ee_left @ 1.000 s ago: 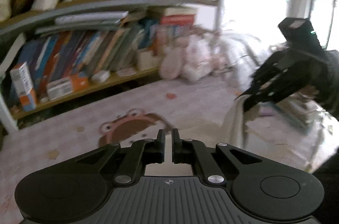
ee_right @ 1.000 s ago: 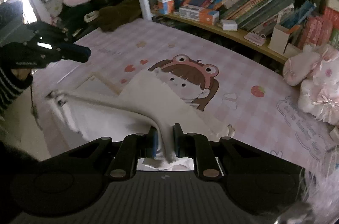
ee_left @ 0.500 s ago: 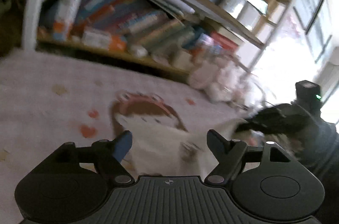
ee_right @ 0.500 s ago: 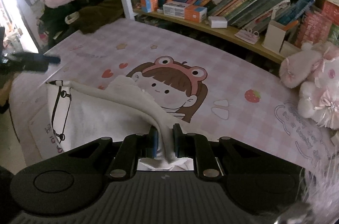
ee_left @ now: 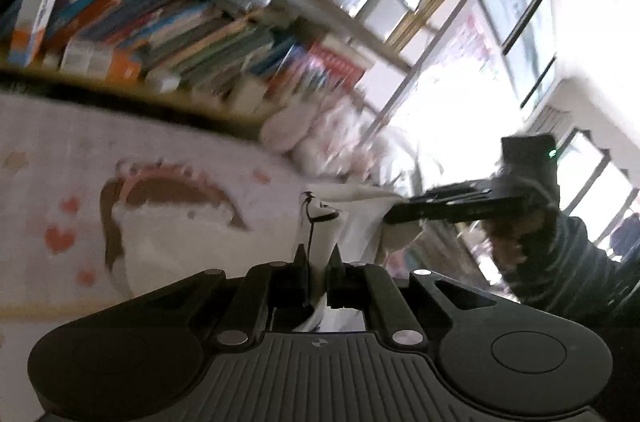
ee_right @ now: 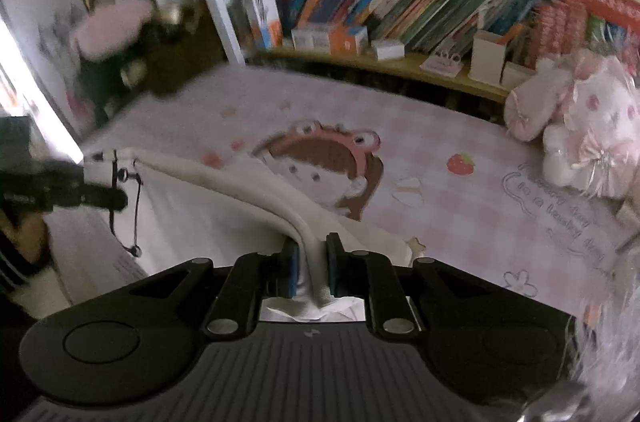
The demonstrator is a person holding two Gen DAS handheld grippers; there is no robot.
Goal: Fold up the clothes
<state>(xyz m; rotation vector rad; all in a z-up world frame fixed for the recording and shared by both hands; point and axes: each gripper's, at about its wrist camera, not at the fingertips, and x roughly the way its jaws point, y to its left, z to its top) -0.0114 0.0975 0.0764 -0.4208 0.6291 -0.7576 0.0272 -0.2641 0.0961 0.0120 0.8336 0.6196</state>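
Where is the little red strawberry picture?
In the right wrist view, the strawberry is printed on the pink checked mat, right of the frog-hat girl picture and left of the pink plush toys.

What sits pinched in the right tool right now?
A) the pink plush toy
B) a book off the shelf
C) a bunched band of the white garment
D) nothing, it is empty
C: in the right wrist view the right tool is shut on a bunched band of the white garment, which runs across the pink mat toward the left tool.
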